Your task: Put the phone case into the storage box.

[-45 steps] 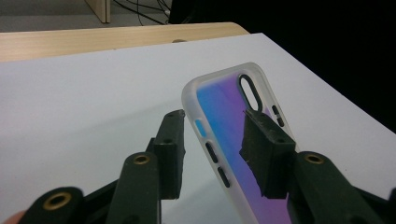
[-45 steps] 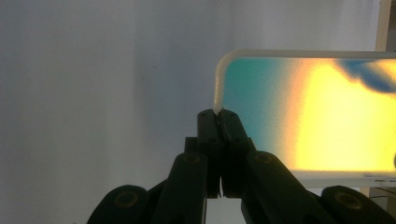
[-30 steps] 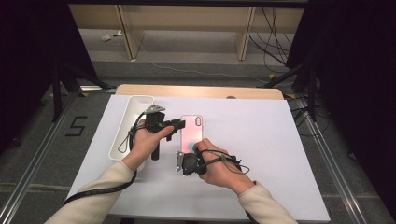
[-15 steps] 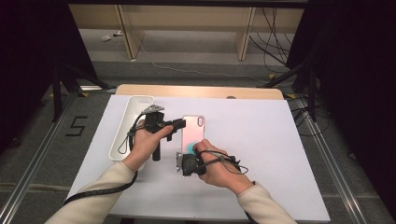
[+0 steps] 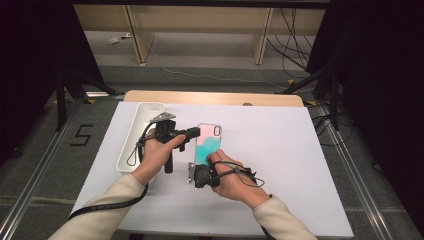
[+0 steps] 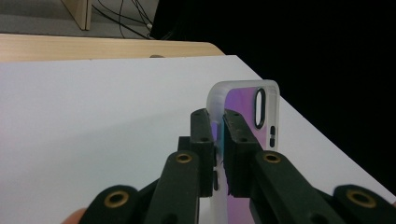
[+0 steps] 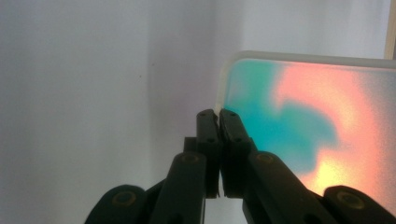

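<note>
Item: phone case (image 5: 209, 143), iridescent teal and pink with a clear rim, lifted at the middle of the white desk (image 5: 300, 160).
Left tongs (image 6: 218, 128): have just been closing, now clamped on the case's left rim.
Right tongs (image 7: 218, 116): pinched shut on its near corner.
Also present: white tray (image 5: 135, 135), far left.
Risk: both grips are thin edge holds; opposing pulls could flex the case, letting it slip free.

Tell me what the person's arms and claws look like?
Both claws, left and right, are black, with two flat jaws on arms pinned by brass-coloured rivets. A grey three-cornered plate tops the left one. Black cables trail from them. The sleeves are cream.
</note>
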